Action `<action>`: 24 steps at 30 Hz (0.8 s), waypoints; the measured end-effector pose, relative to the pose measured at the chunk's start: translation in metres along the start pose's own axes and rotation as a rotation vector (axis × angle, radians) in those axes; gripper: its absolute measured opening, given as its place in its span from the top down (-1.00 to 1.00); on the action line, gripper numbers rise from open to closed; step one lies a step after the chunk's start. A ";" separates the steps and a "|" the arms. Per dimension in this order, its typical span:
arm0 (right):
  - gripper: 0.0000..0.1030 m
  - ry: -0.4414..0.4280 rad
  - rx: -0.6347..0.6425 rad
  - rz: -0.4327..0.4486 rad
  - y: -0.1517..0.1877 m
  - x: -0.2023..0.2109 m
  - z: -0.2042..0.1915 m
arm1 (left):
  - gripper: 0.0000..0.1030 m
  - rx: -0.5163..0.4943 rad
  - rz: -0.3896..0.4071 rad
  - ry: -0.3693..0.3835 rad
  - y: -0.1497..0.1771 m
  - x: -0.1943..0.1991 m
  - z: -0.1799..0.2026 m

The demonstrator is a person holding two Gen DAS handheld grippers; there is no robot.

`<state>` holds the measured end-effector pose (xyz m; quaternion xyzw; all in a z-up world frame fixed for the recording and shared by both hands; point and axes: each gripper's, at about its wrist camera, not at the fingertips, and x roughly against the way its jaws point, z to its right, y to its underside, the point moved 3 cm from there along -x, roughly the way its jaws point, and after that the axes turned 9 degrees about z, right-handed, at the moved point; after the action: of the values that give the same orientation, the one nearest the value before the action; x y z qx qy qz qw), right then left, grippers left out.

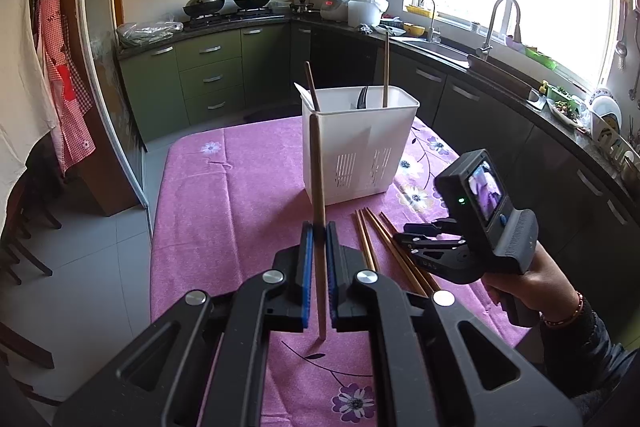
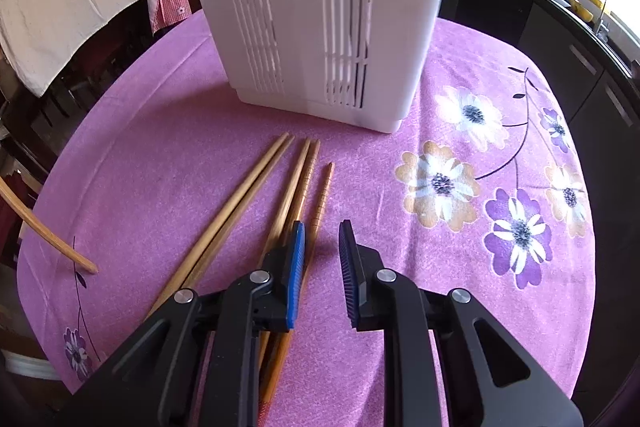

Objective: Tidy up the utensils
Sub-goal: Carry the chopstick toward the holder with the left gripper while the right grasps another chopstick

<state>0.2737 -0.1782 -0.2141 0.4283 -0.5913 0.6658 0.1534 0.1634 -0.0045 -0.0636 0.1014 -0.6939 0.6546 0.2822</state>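
Broadly, a table draped in a pink-purple cloth printed with flowers fills both views, with a kitchen of green cabinets beyond it. Near the cloth's far side stands the tall white plastic utensil holder with slotted walls, upright so that long things can drop in tip-down; a brown chopstick, another slim wooden stick and a dark utensil already lean inside it.

Closer in, the left gripper is clenched on a single long wooden chopstick, held nearly upright with its lower end hanging just above the cloth. That pose suits a straight lowering into the holder, which I judge to be the step in hand for this arm.

Just in front of the holder lies the loose bundle of wooden chopsticks, roughly parallel and pointing toward the holder's base, some touching along their length. The right gripper, carried by a person's hand with a bracelet at the wrist, points steeply down at them. Its jaws stand slightly parted and grasp nothing: the left pad sits over the rightmost chopsticks, the gap beside them over bare cloth. A shift sideways looks needed before it closes.
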 end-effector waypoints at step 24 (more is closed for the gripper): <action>0.88 -0.056 -0.040 0.430 -0.044 0.163 0.015 | 0.87 -0.018 -0.008 -0.022 0.000 0.002 0.003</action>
<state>0.2150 -0.2301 -0.0634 0.3078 -0.6860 0.6592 -0.0003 0.1609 -0.0069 -0.0626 0.1088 -0.7026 0.6460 0.2780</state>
